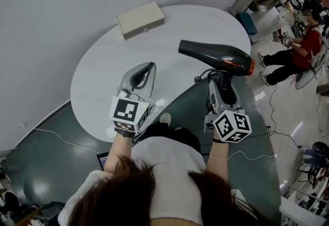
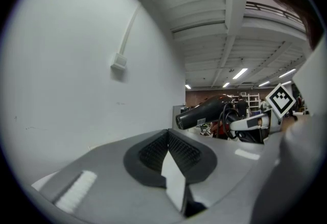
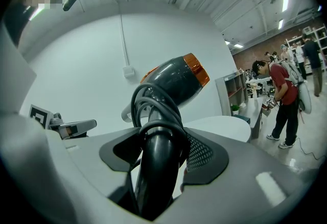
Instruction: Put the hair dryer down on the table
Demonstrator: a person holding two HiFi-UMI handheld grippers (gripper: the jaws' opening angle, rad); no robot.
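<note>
A black hair dryer (image 1: 216, 55) with an orange rear ring is held up over the right front part of the white round table (image 1: 180, 24), nozzle pointing left. My right gripper (image 1: 220, 86) is shut on its handle, and the black cord (image 3: 153, 110) is looped round that handle. In the right gripper view the hair dryer (image 3: 173, 82) rises between the jaws of my right gripper (image 3: 158, 141). My left gripper (image 1: 148, 69) hovers over the table's front left, shut with nothing in it. The left gripper view shows the hair dryer (image 2: 202, 113) off to the right of my left gripper (image 2: 167, 139).
A beige box (image 1: 140, 19) lies at the table's far edge. A white wall runs behind the table. A person in a red shirt (image 1: 303, 47) is off to the right among desks and shelves. Cables trail across the dark floor (image 1: 46, 153).
</note>
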